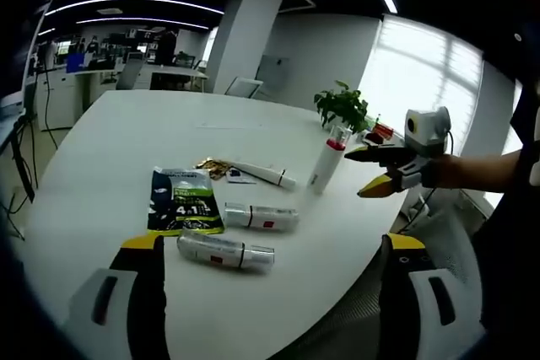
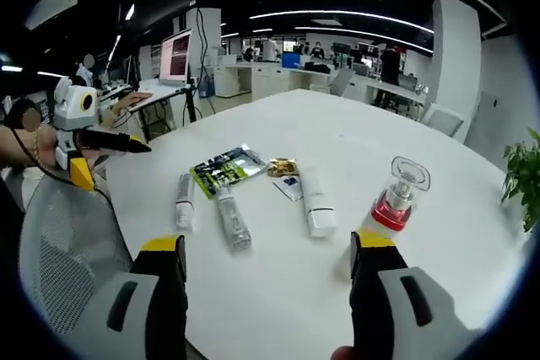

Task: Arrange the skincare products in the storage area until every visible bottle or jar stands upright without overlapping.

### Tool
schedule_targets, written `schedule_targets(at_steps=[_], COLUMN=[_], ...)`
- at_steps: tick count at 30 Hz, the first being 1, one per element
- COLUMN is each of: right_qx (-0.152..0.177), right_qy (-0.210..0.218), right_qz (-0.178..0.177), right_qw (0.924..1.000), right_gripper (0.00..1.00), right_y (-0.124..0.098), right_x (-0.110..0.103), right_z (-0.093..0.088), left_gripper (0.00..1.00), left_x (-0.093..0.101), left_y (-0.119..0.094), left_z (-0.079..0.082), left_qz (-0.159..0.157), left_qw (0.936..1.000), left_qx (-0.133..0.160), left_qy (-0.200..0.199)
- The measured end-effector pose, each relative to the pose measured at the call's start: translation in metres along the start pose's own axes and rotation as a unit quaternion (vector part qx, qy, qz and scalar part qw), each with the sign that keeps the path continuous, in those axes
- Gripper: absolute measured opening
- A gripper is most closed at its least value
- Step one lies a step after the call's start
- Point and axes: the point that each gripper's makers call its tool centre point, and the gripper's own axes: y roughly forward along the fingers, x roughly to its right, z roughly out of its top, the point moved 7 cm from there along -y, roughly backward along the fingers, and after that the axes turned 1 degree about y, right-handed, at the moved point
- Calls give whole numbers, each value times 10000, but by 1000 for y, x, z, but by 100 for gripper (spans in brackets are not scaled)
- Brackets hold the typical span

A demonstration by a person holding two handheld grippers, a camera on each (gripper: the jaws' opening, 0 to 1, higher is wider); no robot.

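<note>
Three tubes lie flat on the white table (image 2: 439,233), while one bottle (image 2: 395,200) with a red collar and clear cap already stands upright near the table's edge, just beside my right gripper (image 2: 268,246). Its jaws are spread and hold nothing. My left gripper (image 1: 274,246) is also spread wide and empty, above the edge nearest to me. The nearest tube (image 1: 226,251) and the second tube (image 1: 260,217) lie next to a dark sachet (image 1: 180,200); the third tube (image 1: 263,174) lies further in. I judge the tubes light, smooth and perhaps slippery, a little soft in the body. I would pinch across the middle, then set each one on its cap end, which is possibly flat enough.
</note>
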Motion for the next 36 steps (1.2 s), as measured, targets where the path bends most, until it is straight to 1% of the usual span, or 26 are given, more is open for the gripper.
schedule_targets(at_steps=[2, 5, 8, 11, 13, 14, 15, 18, 22, 26, 31, 36], right_qx=[22, -57, -109, -180, -379, -577, -578, -581, -762, -845, -946, -1015], right_qy=[-45, -118, -174, -190, -239, -269, -206, -173, -298, -258, -237, -222], right_qz=[18, 68, 84, 55, -35, -76, -50, -39, -40, -41, -132, -100], right_qw=[10000, 9999, 9998, 9996, 9990, 9979, 9981, 9982, 9966, 9961, 9951, 9945], right_gripper=[78, 76, 75, 74, 69, 67, 65, 67, 66, 66, 65, 65], right_y=[7, 18, 32, 44, 50, 54, 58, 69, 86, 102, 121, 139], right_x=[1, 5, 13, 17, 20, 21, 21, 22, 26, 33, 45, 45], right_z=[7, 14, 23, 28, 29, 29, 30, 33, 33, 35, 36, 37], left_gripper=[99, 99, 99, 99, 99, 99, 99, 98, 98, 98, 98, 98], left_x=[-1, -1, 1, 3, 7, 7, 6, 8, 9, 10, 9, 5], left_y=[0, 1, 3, 4, 5, 5, 5, 5, 5, 7, 6, 5], left_z=[-2, -7, -5, -8, -8, -8, -8, -8, -9, -11, -9, -8], left_qz=[44, 17, -46, -84, -103, -112, -123, -144, -191, -204, -209, -170], left_qw=[10000, 9999, 9999, 9997, 9996, 9996, 9996, 9994, 9992, 9989, 9994, 9996], left_qx=[-31, -115, -127, -202, -209, -210, -213, -231, -262, -333, -267, -237], left_qy=[-25, -32, 56, 113, 152, 163, 171, 192, 215, 248, 104, 7])
